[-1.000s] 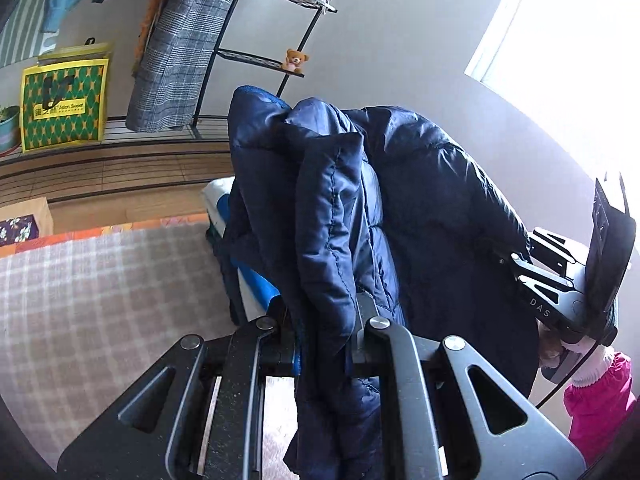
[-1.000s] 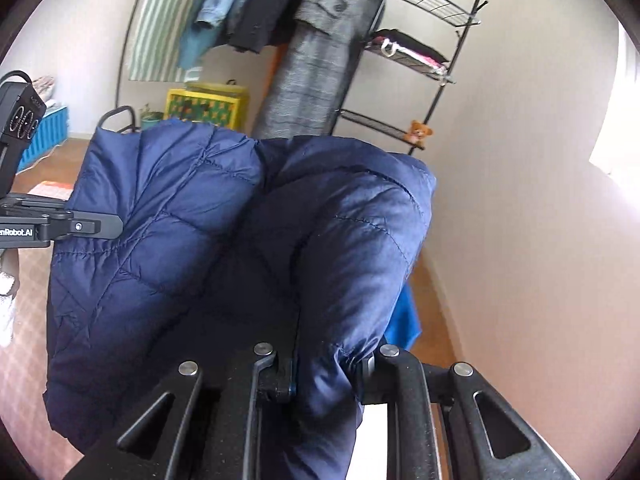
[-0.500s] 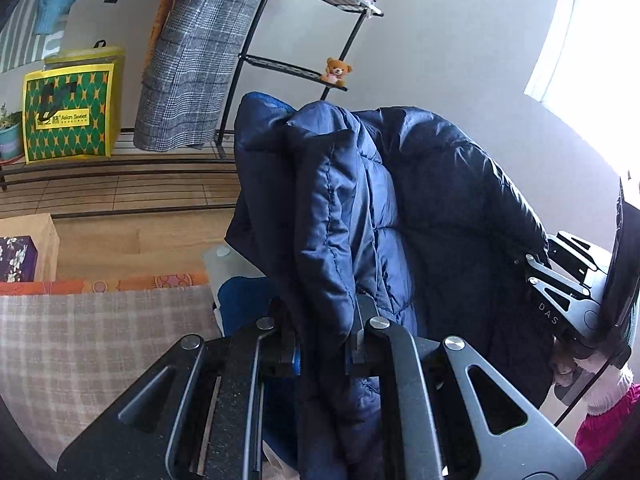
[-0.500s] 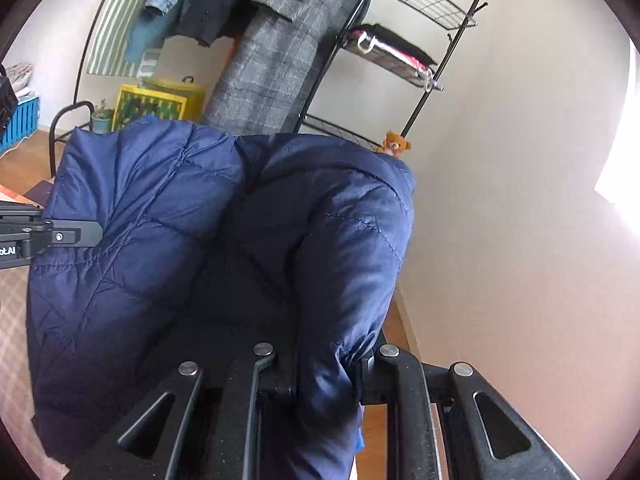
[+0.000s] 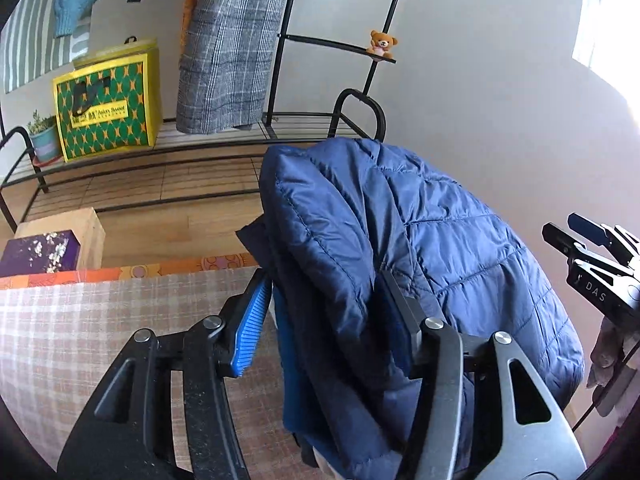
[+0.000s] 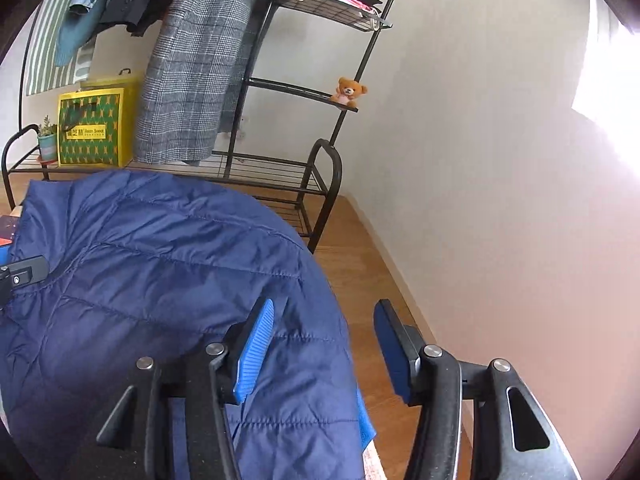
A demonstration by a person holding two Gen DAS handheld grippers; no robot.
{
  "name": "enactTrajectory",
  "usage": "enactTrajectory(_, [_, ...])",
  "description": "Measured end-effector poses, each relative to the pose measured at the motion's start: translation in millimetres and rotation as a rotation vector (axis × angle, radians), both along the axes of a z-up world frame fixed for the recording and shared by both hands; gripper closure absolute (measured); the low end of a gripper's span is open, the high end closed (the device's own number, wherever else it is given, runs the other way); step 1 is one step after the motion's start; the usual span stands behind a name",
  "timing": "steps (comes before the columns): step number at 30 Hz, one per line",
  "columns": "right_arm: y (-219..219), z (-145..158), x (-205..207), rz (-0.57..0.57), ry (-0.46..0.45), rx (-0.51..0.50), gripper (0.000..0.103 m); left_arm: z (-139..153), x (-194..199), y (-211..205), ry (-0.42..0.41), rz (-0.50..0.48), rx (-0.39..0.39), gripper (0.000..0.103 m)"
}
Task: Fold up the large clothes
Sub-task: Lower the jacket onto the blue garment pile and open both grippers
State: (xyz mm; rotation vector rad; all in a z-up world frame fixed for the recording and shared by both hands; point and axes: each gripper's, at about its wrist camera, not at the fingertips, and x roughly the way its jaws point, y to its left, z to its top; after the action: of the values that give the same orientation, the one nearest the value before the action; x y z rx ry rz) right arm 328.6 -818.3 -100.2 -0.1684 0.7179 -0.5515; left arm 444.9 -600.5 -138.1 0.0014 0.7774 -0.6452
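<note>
A navy quilted puffer jacket point(image 5: 440, 248) lies bunched in front of me, over the edge of a checked surface point(image 5: 100, 328). My left gripper point(image 5: 332, 320) is open; a fold of the jacket hangs loose between its blue pads, apart from the left pad point(image 5: 252, 320). My right gripper point(image 6: 324, 352) is open and empty, and the jacket point(image 6: 160, 280) lies below and left of it. The right gripper also shows at the right edge of the left wrist view point(image 5: 592, 256).
A black metal clothes rack point(image 6: 320, 184) with hanging coats and a low shelf stands behind. A green and yellow bag point(image 5: 108, 100), a potted plant point(image 5: 44, 140) and a small teddy bear point(image 6: 348, 92) sit on it. Boxes point(image 5: 52, 244) stand on the wooden floor.
Both grippers have opened and let go of the jacket. The jacket has dropped lower and settled, and both views now tilt further down.
</note>
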Motion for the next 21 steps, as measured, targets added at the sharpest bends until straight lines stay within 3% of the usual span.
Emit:
enactTrajectory(10, [28, 41, -35, 0.003, -0.081, 0.077, 0.049, 62, -63, 44, -0.084, -0.066, -0.021, 0.048])
enactTrajectory(18, [90, 111, -107, 0.025, -0.158, 0.072, 0.048, 137, -156, 115, -0.188, -0.134, -0.069, 0.048])
enactTrajectory(21, [115, 131, -138, 0.019, -0.164, 0.071, 0.047, 155, -195, 147, -0.239, -0.149, -0.051, 0.048])
